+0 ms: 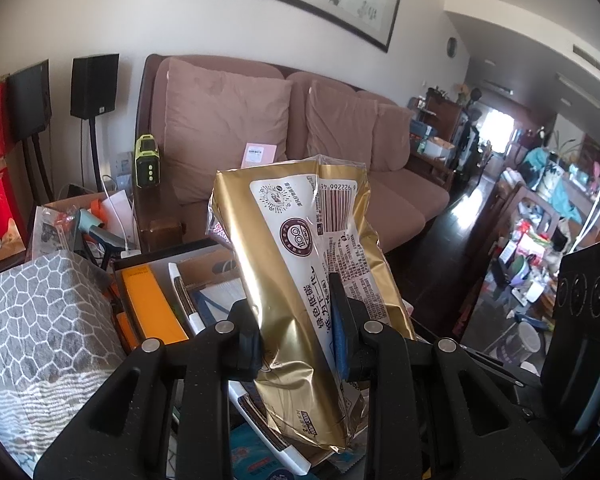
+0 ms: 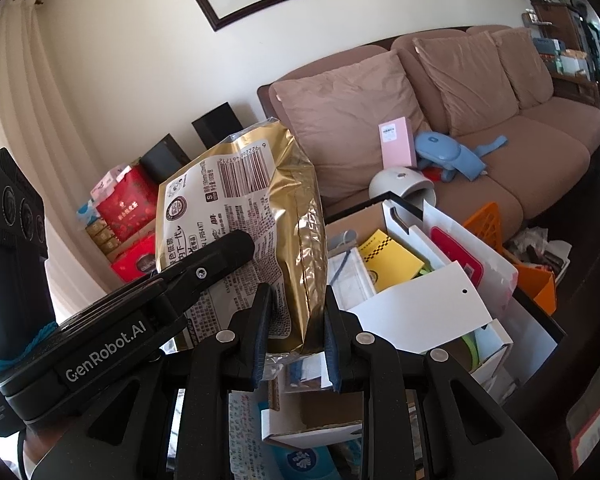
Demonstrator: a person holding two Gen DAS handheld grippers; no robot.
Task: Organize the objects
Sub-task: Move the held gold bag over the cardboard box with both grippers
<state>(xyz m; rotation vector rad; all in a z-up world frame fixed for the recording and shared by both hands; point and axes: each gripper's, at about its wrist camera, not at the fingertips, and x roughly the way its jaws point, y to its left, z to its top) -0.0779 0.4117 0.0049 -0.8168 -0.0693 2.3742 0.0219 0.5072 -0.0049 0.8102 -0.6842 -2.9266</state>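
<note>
A gold foil pack (image 1: 300, 240) with a white label and barcode is held up in the air by both grippers. In the left wrist view my left gripper (image 1: 296, 328) is shut on its lower half, and the blue pads (image 1: 339, 336) press its sides. In the right wrist view the same pack (image 2: 296, 224) stands on edge, with my right gripper (image 2: 296, 324) shut on its bottom corner. The left gripper's finger (image 2: 224, 252) lies across the pack's label from the left. The right gripper's body (image 1: 580, 300) shows at the right edge of the left wrist view.
Below lies a cluttered table with an open cardboard box (image 2: 384, 240) of papers and a yellow booklet (image 2: 392, 256). A grey patterned box (image 1: 40, 320) and an orange booklet (image 1: 148, 304) sit at the left. A brown sofa (image 1: 300, 128) stands behind, with a pink box (image 2: 396, 140) and a blue toy (image 2: 448, 156).
</note>
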